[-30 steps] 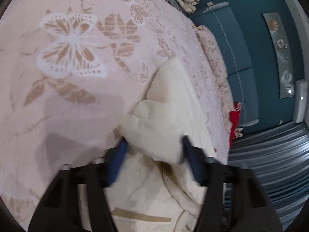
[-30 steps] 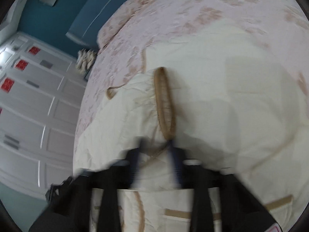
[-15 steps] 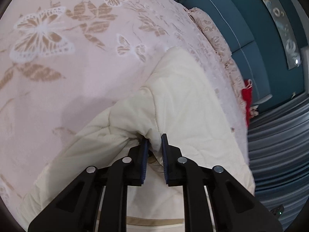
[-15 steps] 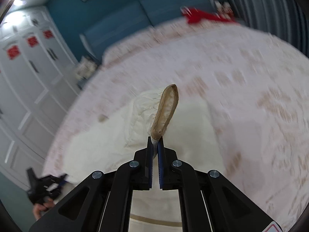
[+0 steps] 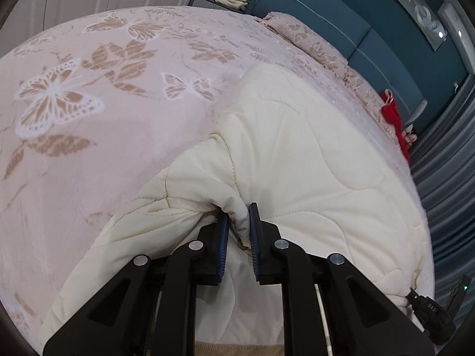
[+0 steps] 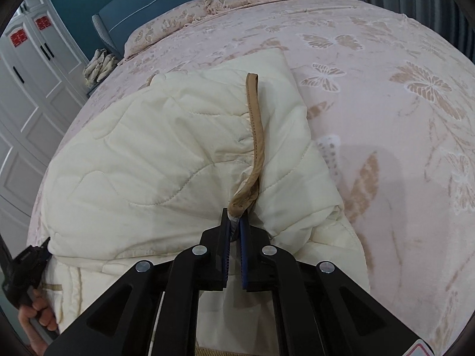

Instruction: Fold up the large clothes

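From my left wrist camera, the left gripper [image 5: 238, 207] has its blue-padded jaws drawn in narrow on a pinch of the cream quilted jacket [image 5: 297, 160], with a fold of the padded fabric squeezed between them. The jacket is pale cream, puffy, stitched in wavy quilting lines, and it lies on the pink butterfly bedspread [image 5: 89, 118], bunched up toward my gripper. A tan band [image 5: 237, 350] runs along its edge at the bottom of the view. Beyond the jacket, a red cloth [image 5: 392, 112] sits at the bedspread's far edge by the teal headboard [image 5: 341, 29].

From my right wrist camera, the right gripper [image 6: 235, 222] is closed tight on the jacket's tan trim [image 6: 255, 124] — the strip rises from the jaws and runs up over the folded cream layer. The jacket spreads left of the trim across the bedspread [image 6: 386, 89], doubled over on itself with its lower layers showing beneath. At the jacket's left edge I see a hand [image 6: 38, 317] on the other gripper's handle. White wardrobe doors [image 6: 29, 89] stand left of the bedspread.
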### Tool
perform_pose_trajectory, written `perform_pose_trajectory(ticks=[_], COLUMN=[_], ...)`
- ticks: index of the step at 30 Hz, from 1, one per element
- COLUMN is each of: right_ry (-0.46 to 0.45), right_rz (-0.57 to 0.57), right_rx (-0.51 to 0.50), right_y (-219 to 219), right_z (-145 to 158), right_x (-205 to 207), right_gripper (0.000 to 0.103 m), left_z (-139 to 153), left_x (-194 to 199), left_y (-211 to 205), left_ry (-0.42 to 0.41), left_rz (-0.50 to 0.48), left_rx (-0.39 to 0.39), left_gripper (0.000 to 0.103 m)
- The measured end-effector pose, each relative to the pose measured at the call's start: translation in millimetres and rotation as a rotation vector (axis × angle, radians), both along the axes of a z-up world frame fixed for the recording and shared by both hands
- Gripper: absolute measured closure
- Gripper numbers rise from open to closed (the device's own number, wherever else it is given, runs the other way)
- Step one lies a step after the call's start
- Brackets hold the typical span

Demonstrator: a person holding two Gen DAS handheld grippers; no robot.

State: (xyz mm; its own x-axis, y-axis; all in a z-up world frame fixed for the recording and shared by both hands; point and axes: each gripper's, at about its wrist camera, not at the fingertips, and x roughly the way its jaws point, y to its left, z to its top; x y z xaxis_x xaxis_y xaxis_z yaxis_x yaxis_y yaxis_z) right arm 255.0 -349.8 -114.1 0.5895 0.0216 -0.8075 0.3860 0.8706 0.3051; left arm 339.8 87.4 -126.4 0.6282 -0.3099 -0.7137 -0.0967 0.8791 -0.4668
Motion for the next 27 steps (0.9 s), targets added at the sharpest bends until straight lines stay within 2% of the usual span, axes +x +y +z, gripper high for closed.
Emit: perform_pose_trajectory(ticks=[2,3,5,7,10,12,15,18,21,22,27], right_ry=[-0.011,-0.024,-0.042,-0.072,-0.133,-0.136,-0.124,-0.078,-0.021,-0.008,0.003], right_rz=[-0.023,-0.054,-0.106,-0.121,-0.014,0.080,0.199,0.260,0.267,0.263,0.256], right_rx=[0.015,0.015,-0.009,-0.049,-0.074,-0.095,-0.146,-0.167,-0.170,-0.167,-0.146], right_y=[-8.7,-12.2,-13.6,-9.1,26.5,58.2,104.8,129.6,135.3,132.2,119.9], right_z=[8.5,17.7,35.1,54.2,79.0,84.8,81.0,62.7,39.1,32.1,11.3], right_x=[-10.8,-20.6,-39.3,-52.7,-46.8,-30.1,-3.2,12.8,18.5,18.1,10.4], right_gripper=[0.092,0.089,0.082,0.081,0.081,0.083,0.085,0.085,0.086,0.089,0.095], left_z=[11.9,19.8,41.3,61.8,80.0,84.5,71.1,46.4,27.0,24.0,12.4], left_x=[-11.6,-18.9,-33.7,-37.6,-27.4,-15.8,-2.7,2.6,-3.1,-4.5,-12.1], left_y=[11.1,15.1,22.2,18.1,-12.1,-45.4,-81.8,-99.0,-102.2,-102.1,-103.9], left_ry=[-0.001,-0.011,-0.044,-0.076,-0.100,-0.111,-0.077,-0.026,-0.014,-0.015,-0.039], left_rz=[0.005,0.007,0.014,0.010,-0.055,-0.125,-0.195,-0.222,-0.223,-0.225,-0.239], left_rx=[-0.010,0.010,0.083,0.119,0.144,0.162,0.196,0.223,0.252,0.259,0.298], left_gripper=[0.073,0.071,0.070,0.070,0.070,0.070,0.070,0.071,0.071,0.071,0.070])
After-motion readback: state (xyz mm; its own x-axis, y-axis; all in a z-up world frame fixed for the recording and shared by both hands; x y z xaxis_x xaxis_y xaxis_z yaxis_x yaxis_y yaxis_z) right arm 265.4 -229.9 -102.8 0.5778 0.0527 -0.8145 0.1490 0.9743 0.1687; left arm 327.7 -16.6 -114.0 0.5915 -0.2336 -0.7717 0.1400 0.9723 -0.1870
